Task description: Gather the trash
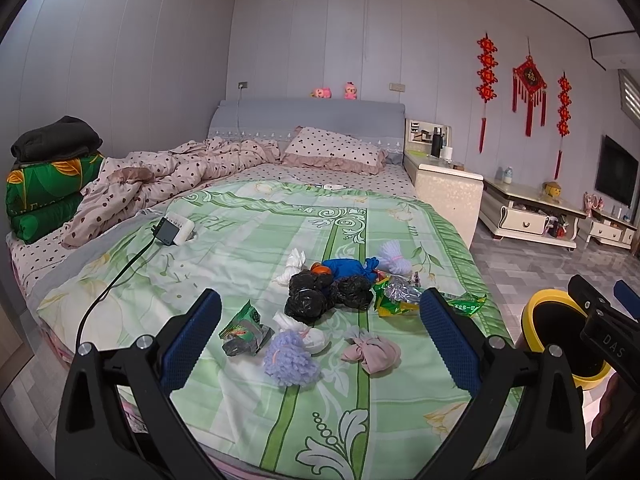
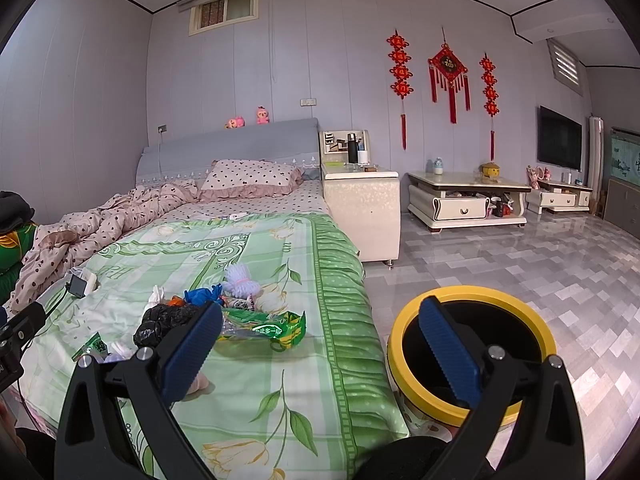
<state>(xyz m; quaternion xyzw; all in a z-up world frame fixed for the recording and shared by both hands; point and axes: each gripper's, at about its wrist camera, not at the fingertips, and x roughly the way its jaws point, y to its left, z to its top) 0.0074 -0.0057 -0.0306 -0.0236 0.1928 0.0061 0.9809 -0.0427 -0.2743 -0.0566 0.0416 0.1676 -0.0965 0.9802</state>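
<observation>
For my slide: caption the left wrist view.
Open left gripper above trash pile on green bedspread; yellow bin on floor.

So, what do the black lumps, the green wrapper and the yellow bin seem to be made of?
Black lumps: probably thin plastic bags, crumpled and glossy. Green wrapper: likely printed plastic film, shiny and creased, with a silvery inside. Yellow bin: apparently hard plastic; its rim looks smooth and even, its inside dark.
</observation>
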